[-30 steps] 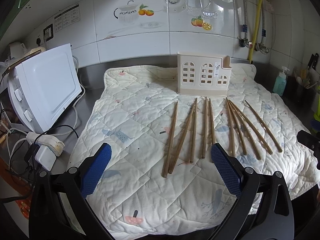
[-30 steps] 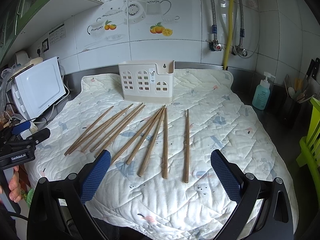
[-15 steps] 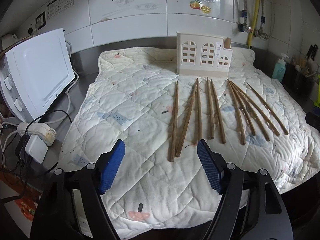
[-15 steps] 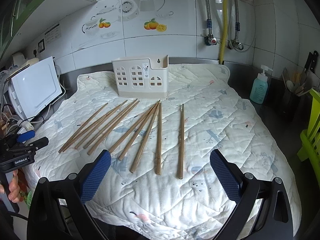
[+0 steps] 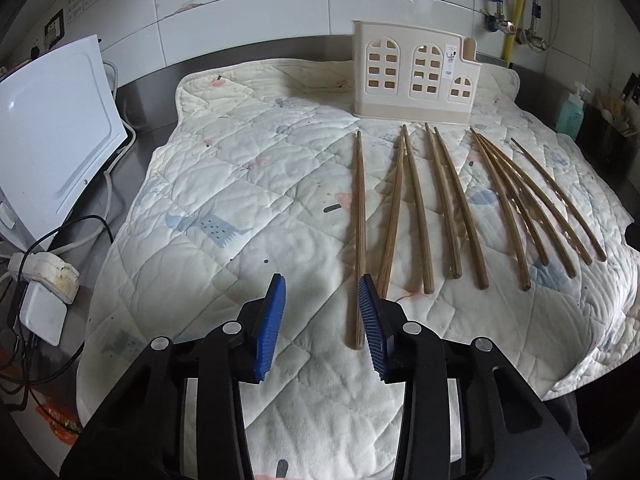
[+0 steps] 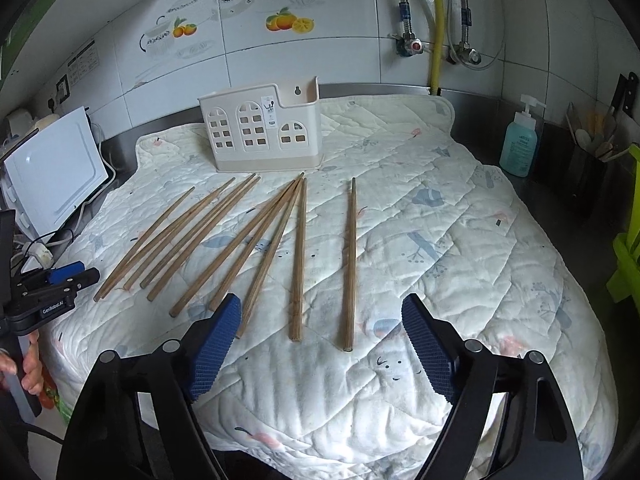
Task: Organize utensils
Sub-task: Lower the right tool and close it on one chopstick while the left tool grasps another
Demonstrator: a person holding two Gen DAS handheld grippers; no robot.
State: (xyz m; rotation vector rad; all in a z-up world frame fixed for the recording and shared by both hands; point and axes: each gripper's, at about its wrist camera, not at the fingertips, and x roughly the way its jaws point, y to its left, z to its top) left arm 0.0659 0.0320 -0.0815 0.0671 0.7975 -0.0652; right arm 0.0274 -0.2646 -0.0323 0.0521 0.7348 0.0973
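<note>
Several wooden chopsticks (image 5: 416,208) lie side by side on a quilted mat (image 5: 240,200), in front of a cream utensil holder (image 5: 414,72) with window cut-outs. My left gripper (image 5: 322,304) is open but narrowed, low over the mat, with its right pad beside the near end of the leftmost chopstick (image 5: 360,236). My right gripper (image 6: 320,336) is open wide above the mat's near edge, with the near ends of the two rightmost chopsticks (image 6: 350,264) between its fingers. The holder (image 6: 262,134) shows at the back in the right wrist view.
A white appliance (image 5: 52,140) with cables and plugs (image 5: 40,280) stands left of the mat. A teal soap bottle (image 6: 520,142) and a dark cup of utensils (image 6: 592,160) stand at the right. Pipes run down the tiled wall behind.
My left gripper has closed from wide to narrow and moved forward and down toward the leftmost chopstick. My right gripper has moved slightly forward and narrowed a little.
</note>
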